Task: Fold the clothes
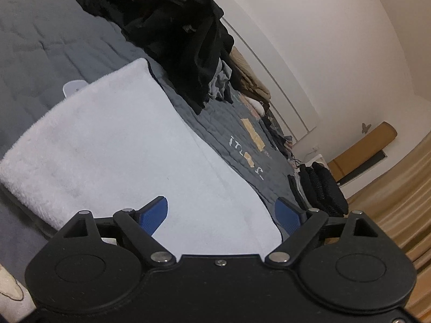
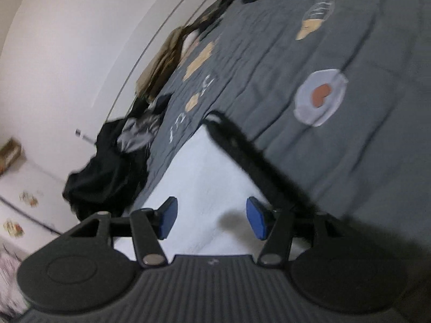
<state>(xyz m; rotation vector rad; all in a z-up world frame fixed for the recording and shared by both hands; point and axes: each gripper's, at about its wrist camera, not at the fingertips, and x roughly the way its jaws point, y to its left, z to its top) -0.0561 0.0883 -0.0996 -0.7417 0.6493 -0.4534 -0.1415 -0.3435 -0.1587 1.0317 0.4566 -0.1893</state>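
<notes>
white walls (image 1: 309, 27), grey quilted bed (image 2: 309, 27)

Left claw (image 1: 221, 215) tilting slightly downward, blue pads spread wide, nothing gripped, right claw (image 2: 212, 218) angling downward, pads parted, gripping nothing

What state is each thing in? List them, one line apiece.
Light blue towel: folded, flat on the bed.
Grey quilt: spread over the bed.
Black clothes pile: heaped, unfolded.
Left claw: open, empty, above the towel.
Right claw: open, empty, above the towel.
</notes>
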